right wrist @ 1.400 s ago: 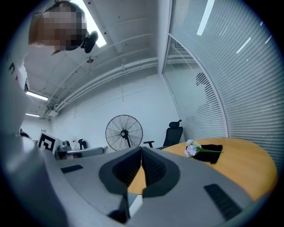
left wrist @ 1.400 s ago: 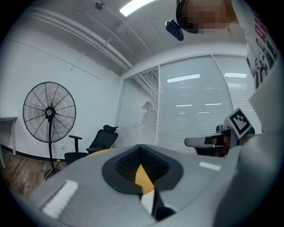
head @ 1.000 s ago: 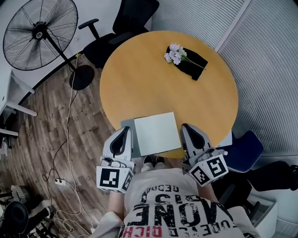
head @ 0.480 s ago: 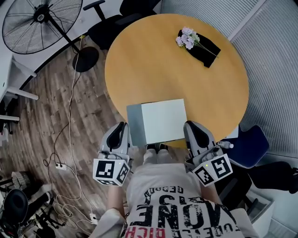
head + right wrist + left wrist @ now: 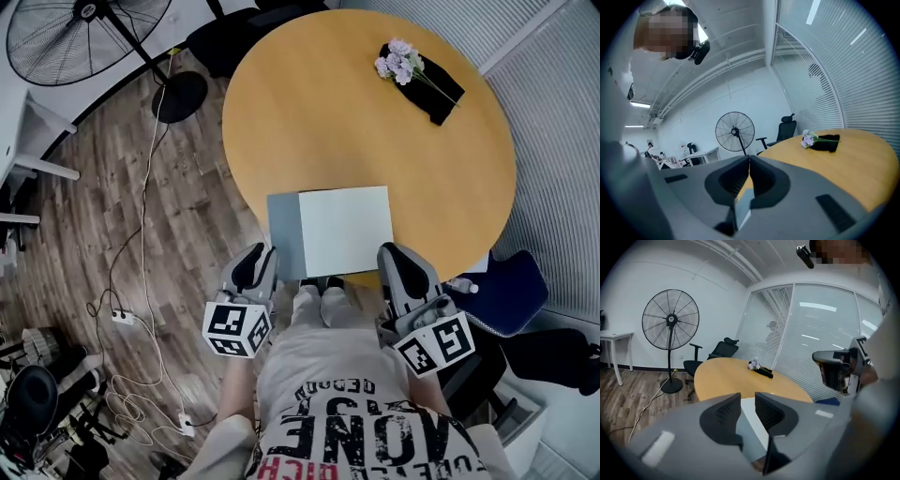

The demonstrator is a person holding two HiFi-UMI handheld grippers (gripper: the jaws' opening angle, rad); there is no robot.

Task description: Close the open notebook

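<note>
The notebook (image 5: 328, 230) lies flat at the near edge of the round yellow table (image 5: 375, 141), with a white page on the right and a grey strip on its left. My left gripper (image 5: 258, 255) hangs just short of the table's edge, left of the notebook. Its jaws have just been opening and stand apart with nothing between them; the notebook (image 5: 749, 414) shows beyond the gap of the left gripper (image 5: 747, 401). My right gripper (image 5: 394, 255) hovers at the notebook's near right corner, shut and empty (image 5: 749, 161), with the notebook (image 5: 743, 206) below it.
Pale flowers (image 5: 398, 56) lie on a black cloth (image 5: 441, 89) at the table's far side. A standing fan (image 5: 84, 23) and a black chair (image 5: 234, 33) stand beyond. A blue seat (image 5: 502, 291) is at the right. Cables (image 5: 141, 281) trail over the wooden floor.
Both grippers have drawn back from the notebook's sides toward the person's body, the left one dropping more. The notebook has stayed where it lay.
</note>
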